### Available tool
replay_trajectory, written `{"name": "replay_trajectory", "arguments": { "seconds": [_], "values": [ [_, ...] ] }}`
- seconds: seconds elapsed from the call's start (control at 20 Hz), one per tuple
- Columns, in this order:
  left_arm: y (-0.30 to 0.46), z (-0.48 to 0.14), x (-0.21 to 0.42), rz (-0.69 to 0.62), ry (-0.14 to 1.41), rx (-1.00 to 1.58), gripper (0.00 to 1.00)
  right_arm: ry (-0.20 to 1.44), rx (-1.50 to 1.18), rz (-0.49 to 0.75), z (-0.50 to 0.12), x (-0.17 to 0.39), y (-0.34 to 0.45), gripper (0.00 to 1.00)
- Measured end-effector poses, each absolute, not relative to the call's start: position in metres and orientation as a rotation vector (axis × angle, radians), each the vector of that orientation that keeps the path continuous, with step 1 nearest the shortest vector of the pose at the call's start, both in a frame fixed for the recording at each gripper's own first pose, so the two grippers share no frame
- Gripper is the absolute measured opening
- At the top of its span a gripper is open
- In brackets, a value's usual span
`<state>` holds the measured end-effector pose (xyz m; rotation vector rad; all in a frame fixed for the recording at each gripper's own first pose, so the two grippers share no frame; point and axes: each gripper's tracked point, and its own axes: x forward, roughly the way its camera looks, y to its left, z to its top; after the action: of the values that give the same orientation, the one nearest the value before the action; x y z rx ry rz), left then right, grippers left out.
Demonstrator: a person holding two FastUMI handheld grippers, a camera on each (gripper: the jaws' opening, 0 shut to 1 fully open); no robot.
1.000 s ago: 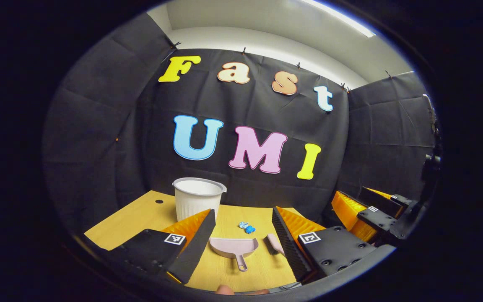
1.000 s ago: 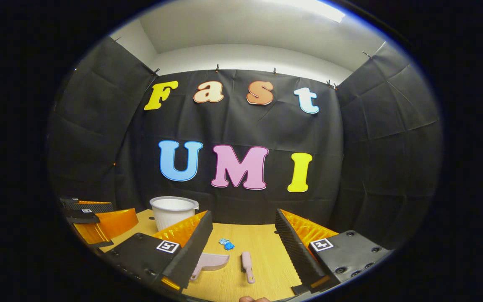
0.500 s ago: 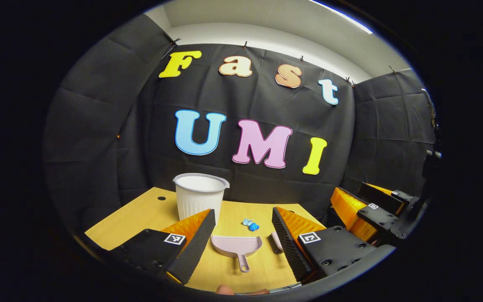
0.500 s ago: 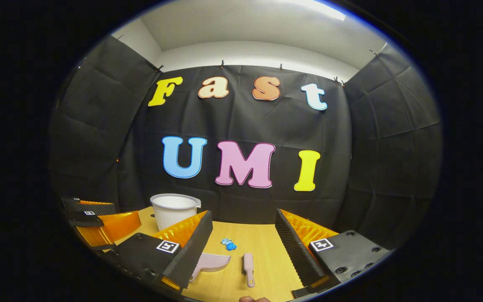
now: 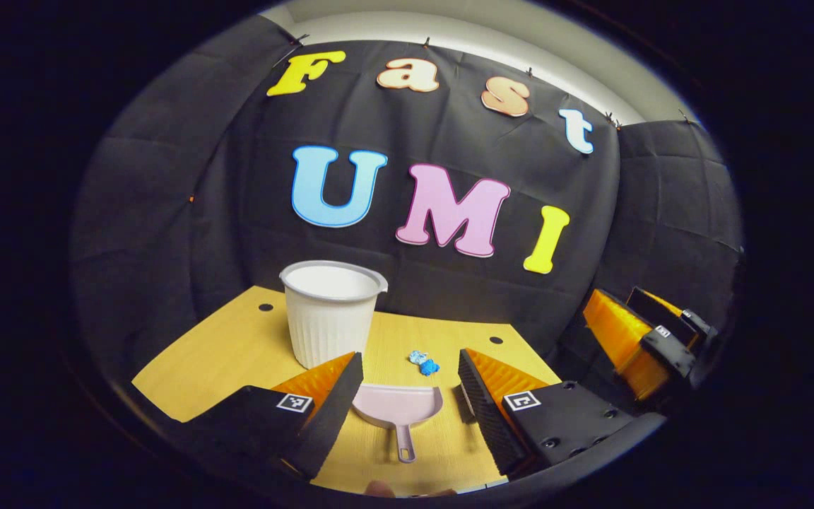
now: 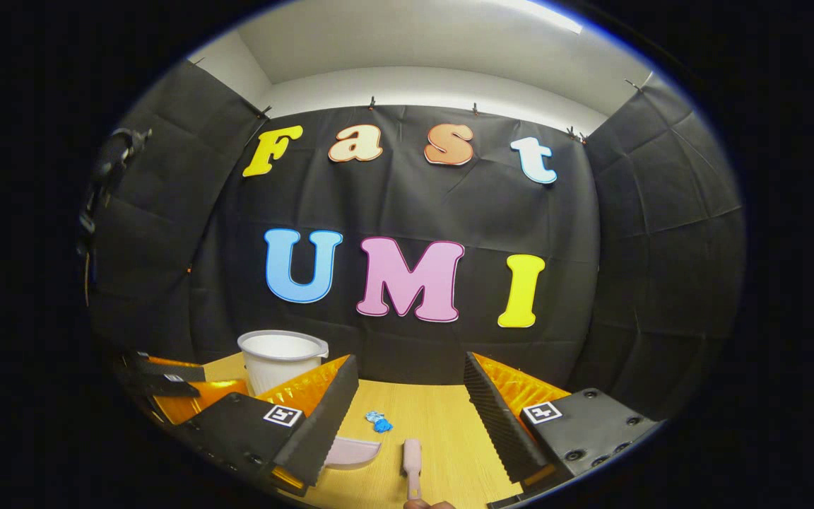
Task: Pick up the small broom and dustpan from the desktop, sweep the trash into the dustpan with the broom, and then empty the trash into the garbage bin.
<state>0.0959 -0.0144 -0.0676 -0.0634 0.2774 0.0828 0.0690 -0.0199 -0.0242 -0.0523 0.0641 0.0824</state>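
White bin (image 5: pixel 329 314) looks empty; dustpan (image 5: pixel 398 408) bare; both grippers' fingers spread, grasping nothing

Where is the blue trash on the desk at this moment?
In the left gripper view the blue trash lies on the desk, just beyond the dustpan and right of the white bin.

Pink dustpan (image 5: pixel 398 407) lies flat, handle near; pink broom (image 6: pixel 412 457) right of it; blue trash (image 5: pixel 424 362) just beyond; white bin (image 5: pixel 330 312) far left.
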Motion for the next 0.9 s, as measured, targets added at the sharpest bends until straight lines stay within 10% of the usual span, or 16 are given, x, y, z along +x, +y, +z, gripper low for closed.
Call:
{"name": "replay_trajectory", "arguments": {
  "seconds": [0.9],
  "values": [
    [-0.012,-0.326,0.173,0.276,1.342,-0.131,0.83,0.182,-0.084,0.305,-0.136,0.168,-0.056,1.00]
  ]
}}
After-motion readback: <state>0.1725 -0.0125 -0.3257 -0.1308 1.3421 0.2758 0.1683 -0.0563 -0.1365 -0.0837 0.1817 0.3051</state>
